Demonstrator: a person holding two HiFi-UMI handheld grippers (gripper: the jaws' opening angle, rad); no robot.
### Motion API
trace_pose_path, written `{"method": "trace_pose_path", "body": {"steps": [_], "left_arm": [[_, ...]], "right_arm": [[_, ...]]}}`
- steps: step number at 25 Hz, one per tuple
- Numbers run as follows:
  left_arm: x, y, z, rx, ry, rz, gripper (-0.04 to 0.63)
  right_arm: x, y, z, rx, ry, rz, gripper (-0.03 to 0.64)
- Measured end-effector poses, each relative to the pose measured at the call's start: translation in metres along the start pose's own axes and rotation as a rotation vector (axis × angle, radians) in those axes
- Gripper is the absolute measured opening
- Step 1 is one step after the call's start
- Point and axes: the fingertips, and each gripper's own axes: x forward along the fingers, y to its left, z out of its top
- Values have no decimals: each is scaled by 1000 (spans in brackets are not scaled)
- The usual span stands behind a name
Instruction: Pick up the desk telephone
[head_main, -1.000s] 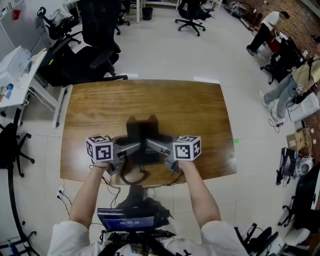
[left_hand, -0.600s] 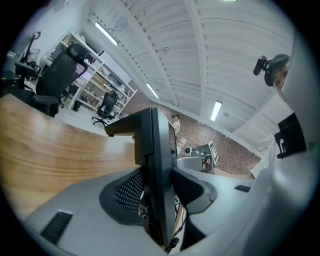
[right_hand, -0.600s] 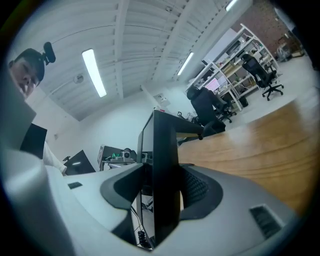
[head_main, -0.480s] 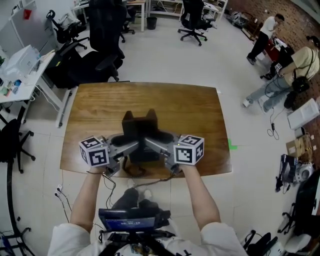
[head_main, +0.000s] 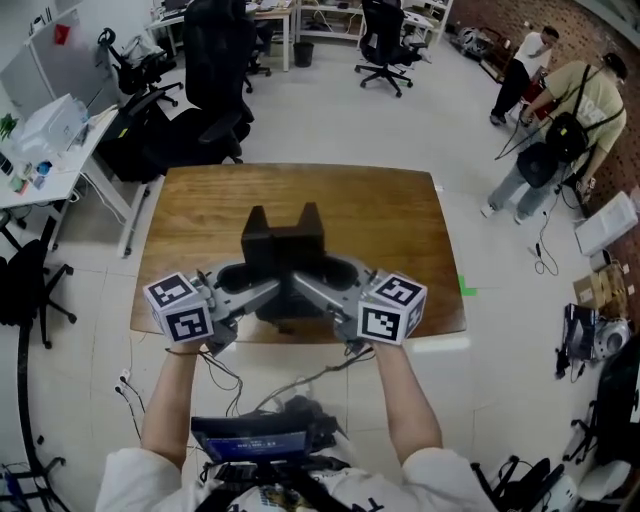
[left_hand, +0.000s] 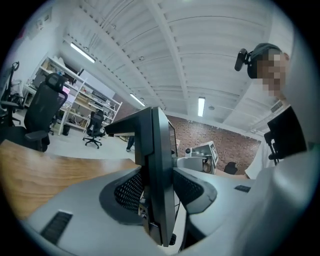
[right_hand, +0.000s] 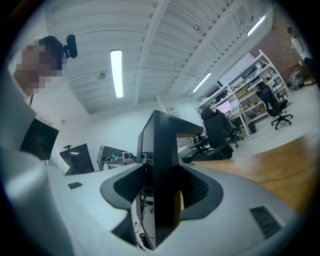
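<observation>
The left gripper (head_main: 256, 290) and right gripper (head_main: 327, 289) each clamp a side of the black desk telephone (head_main: 284, 243), holding it over the wooden table's (head_main: 400, 225) near edge.

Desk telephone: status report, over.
Left gripper and right gripper both shut on the desk telephone, one each side. Telephone looks raised off the wooden table. Its cord trails below the near edge; nothing else close.

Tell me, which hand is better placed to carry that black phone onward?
Neither, really: the left gripper and right gripper each clamp one side of the desk telephone, mirrored above the table. It looks like a two-handed job.
</observation>
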Motion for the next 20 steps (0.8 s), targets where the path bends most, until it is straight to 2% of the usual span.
{"method": "trace_pose_path", "body": {"steps": [9, 20], "left_arm": [[-41, -56, 9, 64, -12, -41, 176], [-84, -92, 20, 120, -57, -69, 176]], "right_arm": [[-13, 68, 0, -61, -43, -32, 222], [-10, 124, 1, -107, -102, -44, 222]]}}
